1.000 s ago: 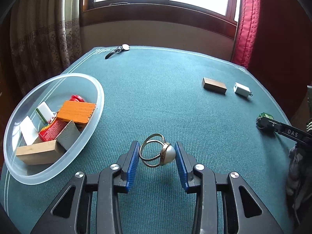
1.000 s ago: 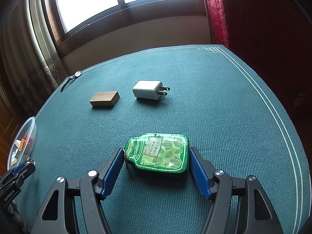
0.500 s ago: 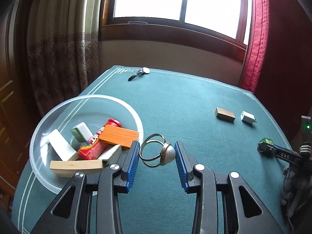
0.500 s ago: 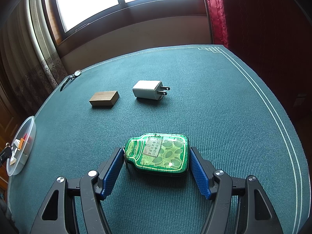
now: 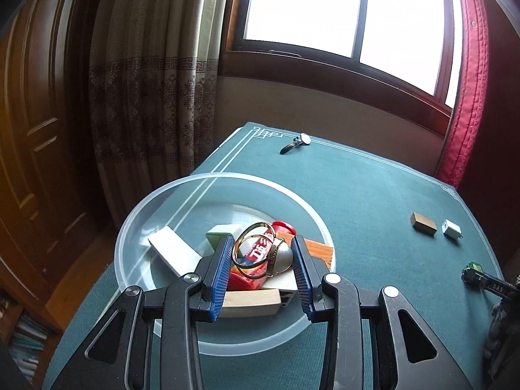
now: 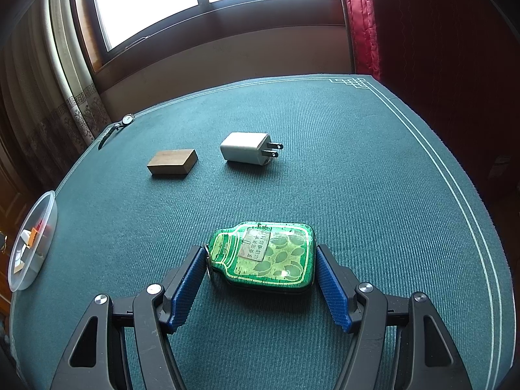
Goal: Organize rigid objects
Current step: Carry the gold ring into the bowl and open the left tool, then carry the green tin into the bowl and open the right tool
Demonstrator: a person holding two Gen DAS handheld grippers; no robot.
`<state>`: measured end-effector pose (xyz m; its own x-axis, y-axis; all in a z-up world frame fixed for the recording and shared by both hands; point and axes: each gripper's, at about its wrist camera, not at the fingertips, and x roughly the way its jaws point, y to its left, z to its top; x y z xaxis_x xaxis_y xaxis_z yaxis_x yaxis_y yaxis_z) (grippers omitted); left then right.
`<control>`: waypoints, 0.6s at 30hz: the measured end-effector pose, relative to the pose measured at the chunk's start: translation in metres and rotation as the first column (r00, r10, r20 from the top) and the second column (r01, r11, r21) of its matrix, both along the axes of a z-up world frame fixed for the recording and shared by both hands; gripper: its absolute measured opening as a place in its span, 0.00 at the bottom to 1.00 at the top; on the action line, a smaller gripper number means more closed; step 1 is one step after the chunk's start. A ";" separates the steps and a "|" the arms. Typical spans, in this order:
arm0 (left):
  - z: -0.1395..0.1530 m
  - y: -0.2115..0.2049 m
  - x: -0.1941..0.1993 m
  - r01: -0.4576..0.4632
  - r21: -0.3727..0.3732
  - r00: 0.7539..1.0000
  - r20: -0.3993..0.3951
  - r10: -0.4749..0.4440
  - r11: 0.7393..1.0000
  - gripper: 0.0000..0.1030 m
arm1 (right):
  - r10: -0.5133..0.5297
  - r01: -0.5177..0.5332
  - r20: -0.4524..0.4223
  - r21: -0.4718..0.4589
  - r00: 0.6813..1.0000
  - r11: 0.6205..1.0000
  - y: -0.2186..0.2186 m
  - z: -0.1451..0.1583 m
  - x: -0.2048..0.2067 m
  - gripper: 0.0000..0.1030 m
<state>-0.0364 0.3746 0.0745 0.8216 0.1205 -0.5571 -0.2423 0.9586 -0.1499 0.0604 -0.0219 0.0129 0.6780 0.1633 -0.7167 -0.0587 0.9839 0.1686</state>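
My left gripper (image 5: 262, 250) is shut on a gold double-band ring with a pearl (image 5: 282, 257) and holds it in the air over the clear plastic bowl (image 5: 195, 186). The bowl holds wooden blocks, a white block, an orange block and a red tube. In the right wrist view a green bottle-shaped tin (image 6: 266, 252) lies flat on the teal tablecloth. My right gripper (image 6: 260, 260) is open, with its blue pads flanking the tin's sides. The left wrist view shows that tin (image 5: 473, 266) small at the far right.
A small wooden block (image 6: 172, 161) and a white plug charger (image 6: 245, 148) lie beyond the tin. A wristwatch (image 5: 297, 141) rests near the far left corner of the table. The bowl (image 6: 19, 273) stands by the table's left edge. Curtains and a window are behind.
The left gripper has risen off the cloth with the ring and swung left until it hangs over the bowl. The right gripper and the tin have not moved.
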 end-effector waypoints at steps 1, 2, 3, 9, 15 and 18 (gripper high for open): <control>-0.001 0.003 0.000 -0.005 -0.001 1.000 -0.001 0.005 1.000 0.37 | 0.000 0.000 -0.001 -0.005 1.000 1.000 0.000 0.000 0.000 0.69; -0.002 0.006 0.000 -0.010 -0.002 1.000 -0.001 0.010 1.000 0.37 | -0.001 0.001 -0.001 -0.009 1.000 1.000 0.001 0.000 0.000 0.69; -0.003 0.010 0.000 -0.014 -0.003 1.000 -0.002 0.014 1.000 0.37 | -0.001 0.001 -0.002 -0.013 1.000 1.000 0.001 0.000 0.000 0.69; -0.014 0.027 0.002 -0.034 -0.024 0.999 -0.010 0.034 0.999 0.37 | -0.007 0.007 -0.005 -0.042 1.000 0.999 0.006 0.001 -0.001 0.69; -0.019 0.042 0.006 -0.036 -0.047 0.999 -0.006 0.036 0.998 0.37 | -0.034 0.034 -0.008 -0.071 0.999 0.997 0.009 0.001 -0.004 0.69; -0.020 0.051 0.004 -0.041 -0.070 0.999 -0.002 0.041 0.997 0.55 | -0.057 0.056 -0.009 -0.072 0.998 0.996 0.010 0.002 -0.008 0.69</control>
<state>-0.0325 0.4256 0.0540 0.8164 0.1145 -0.5661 -0.2812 0.9349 -0.2165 0.0527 -0.0121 0.0148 0.6766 0.0733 -0.7327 -0.0015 0.9952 0.0981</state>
